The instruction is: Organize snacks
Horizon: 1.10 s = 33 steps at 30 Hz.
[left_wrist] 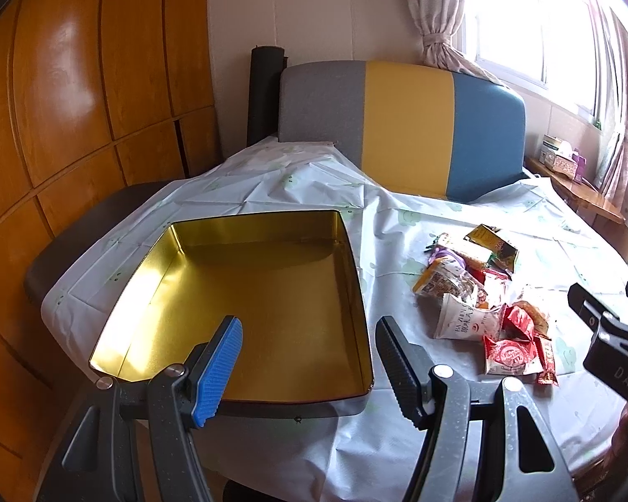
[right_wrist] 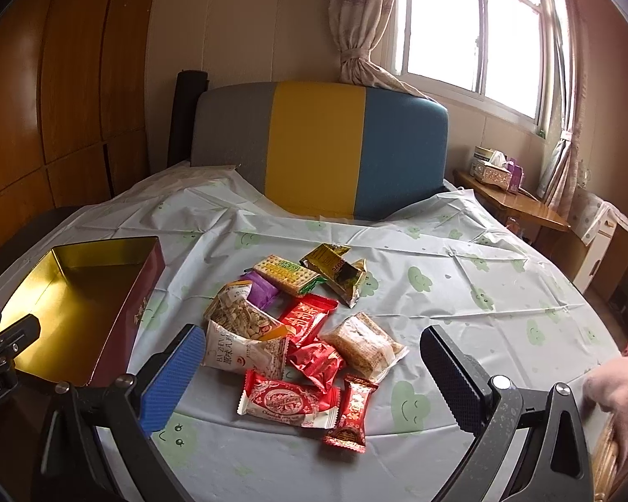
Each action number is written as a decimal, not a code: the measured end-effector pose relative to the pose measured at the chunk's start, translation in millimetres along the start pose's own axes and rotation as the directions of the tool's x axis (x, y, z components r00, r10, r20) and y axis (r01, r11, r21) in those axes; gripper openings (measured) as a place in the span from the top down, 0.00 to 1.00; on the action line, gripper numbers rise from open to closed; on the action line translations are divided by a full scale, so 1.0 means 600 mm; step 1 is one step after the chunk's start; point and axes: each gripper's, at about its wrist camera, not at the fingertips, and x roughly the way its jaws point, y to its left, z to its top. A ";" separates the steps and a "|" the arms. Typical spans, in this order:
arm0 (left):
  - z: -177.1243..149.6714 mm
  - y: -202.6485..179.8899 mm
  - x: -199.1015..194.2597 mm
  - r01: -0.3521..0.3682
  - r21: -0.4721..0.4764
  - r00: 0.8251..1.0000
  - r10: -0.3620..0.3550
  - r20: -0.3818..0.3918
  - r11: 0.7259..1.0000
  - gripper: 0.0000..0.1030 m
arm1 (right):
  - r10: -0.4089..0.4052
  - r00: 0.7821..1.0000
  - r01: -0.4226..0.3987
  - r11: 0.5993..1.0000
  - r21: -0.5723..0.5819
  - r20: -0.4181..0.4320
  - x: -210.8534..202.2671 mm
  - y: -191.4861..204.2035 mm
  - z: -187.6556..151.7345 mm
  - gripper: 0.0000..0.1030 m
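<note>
While both hand-held grippers gape: snack pile [right_wrist: 301,334] beside gold tin [left_wrist: 247,305].

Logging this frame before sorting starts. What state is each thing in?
tin box: open, nothing inside
left gripper: open, holds nothing
right gripper: open, above the snack pile
gold wrapper: torn open
white snack bag: sealed, lying flat
curtain: tied back
</note>
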 end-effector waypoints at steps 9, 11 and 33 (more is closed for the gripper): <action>0.002 -0.016 0.001 0.191 0.012 0.981 -0.190 -0.046 0.981 0.32 | 0.087 0.994 -0.081 0.992 0.093 -0.065 0.037 -0.092 0.054 0.00; -0.001 -0.034 0.006 0.225 0.045 0.973 -0.222 -0.068 0.973 0.32 | 0.125 0.986 -0.110 0.985 0.130 -0.110 0.065 -0.130 0.072 0.00; 0.028 -0.214 0.187 0.441 0.030 0.813 -0.385 -0.437 0.897 0.56 | 0.156 0.939 -0.041 0.936 0.350 -0.306 0.220 -0.314 0.051 0.00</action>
